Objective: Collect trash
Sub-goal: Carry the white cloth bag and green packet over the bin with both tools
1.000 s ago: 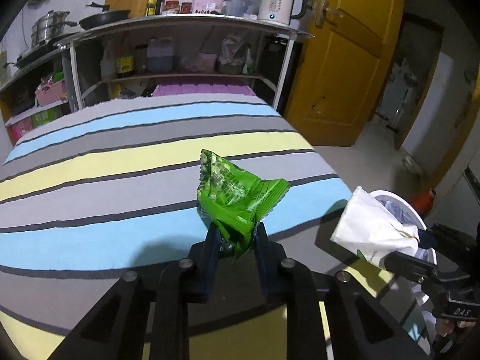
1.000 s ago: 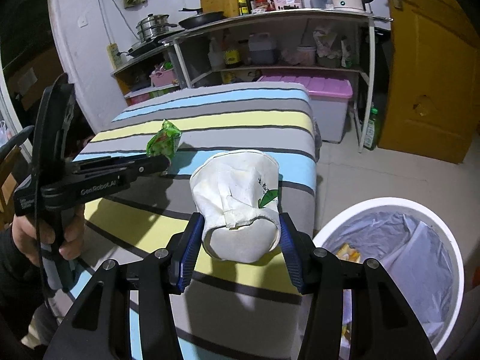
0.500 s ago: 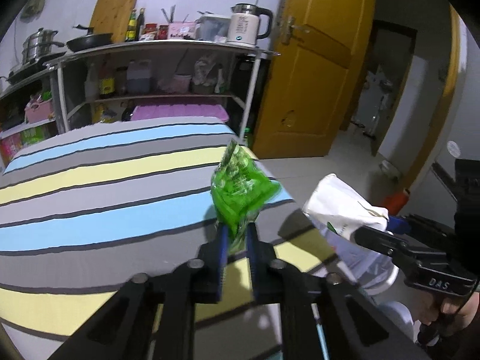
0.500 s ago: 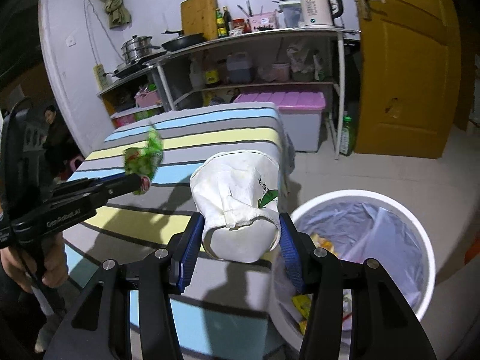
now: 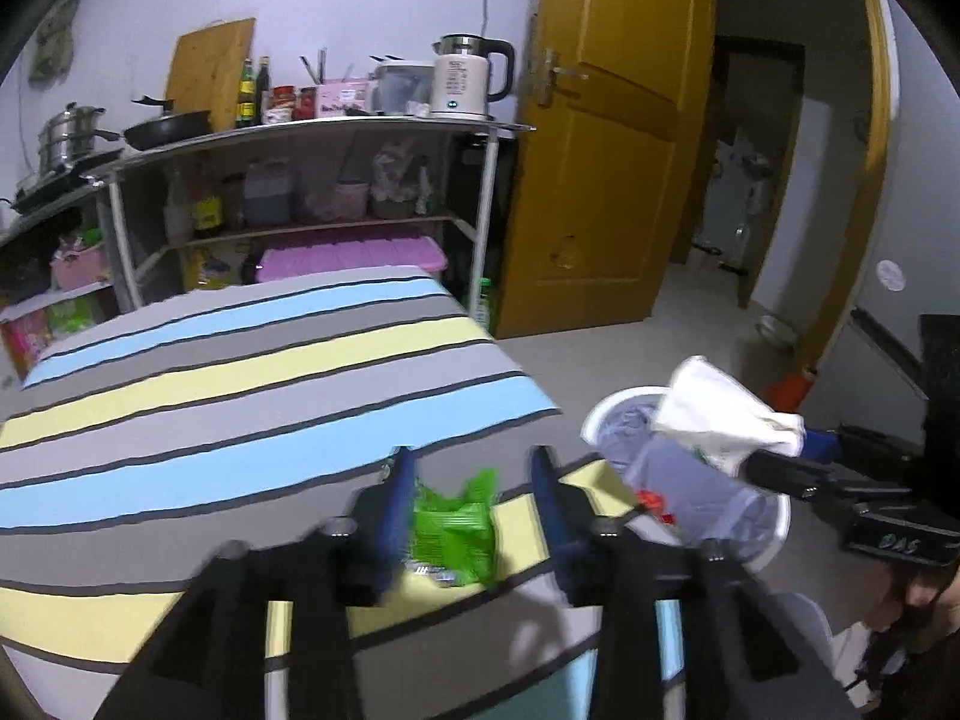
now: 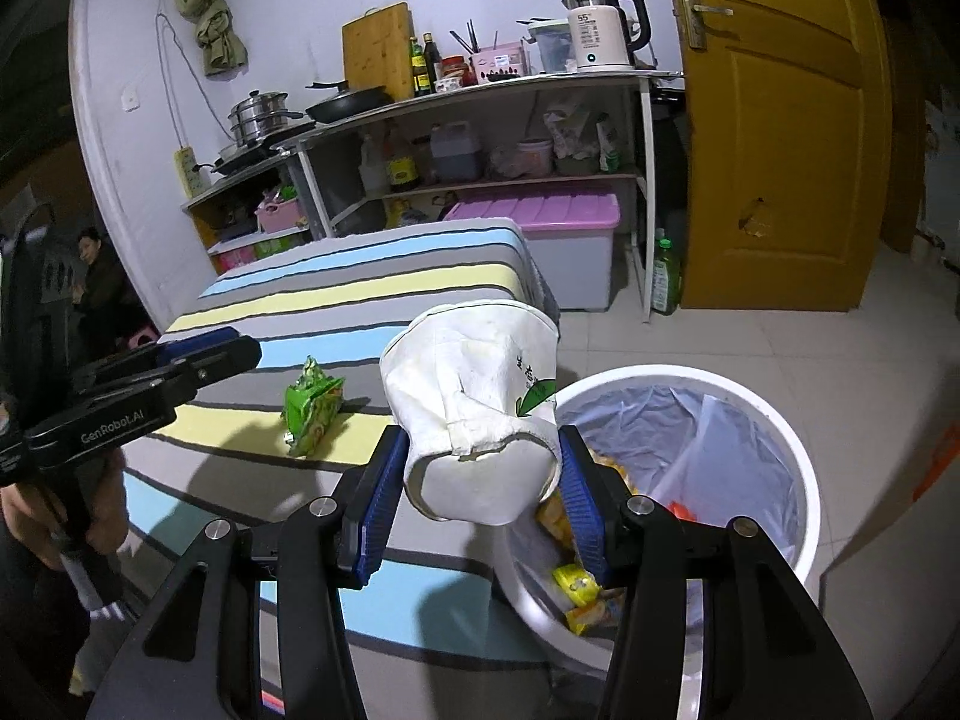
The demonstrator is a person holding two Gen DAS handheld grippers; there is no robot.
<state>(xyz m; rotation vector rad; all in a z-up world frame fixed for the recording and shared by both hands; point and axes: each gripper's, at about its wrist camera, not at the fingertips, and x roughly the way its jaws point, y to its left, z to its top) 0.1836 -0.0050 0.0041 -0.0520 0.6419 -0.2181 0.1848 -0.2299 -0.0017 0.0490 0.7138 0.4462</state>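
Note:
A green snack wrapper [image 5: 453,525] lies loose on the striped tablecloth [image 5: 240,396] near the table's corner, seen also in the right wrist view as the green wrapper [image 6: 312,405]. My left gripper [image 5: 471,468] hovers above it, its jaws opening wide with the pads clear of the wrapper. My right gripper [image 6: 480,450] is shut on a crushed white paper cup [image 6: 474,396], held just over the near rim of the white lined trash bin [image 6: 780,420]. The bin holds several yellow and orange wrappers.
A metal shelf [image 5: 312,132] with a kettle [image 5: 462,84], a pan and bottles stands behind the table. A purple-lidded box [image 6: 540,210] sits under it. A yellow door [image 6: 780,120] is at the right, a green bottle [image 6: 663,276] on the floor.
The left gripper has opened and the green wrapper has dropped from it onto the table. Both grippers have swung right toward the bin, the right one still holding the cup.

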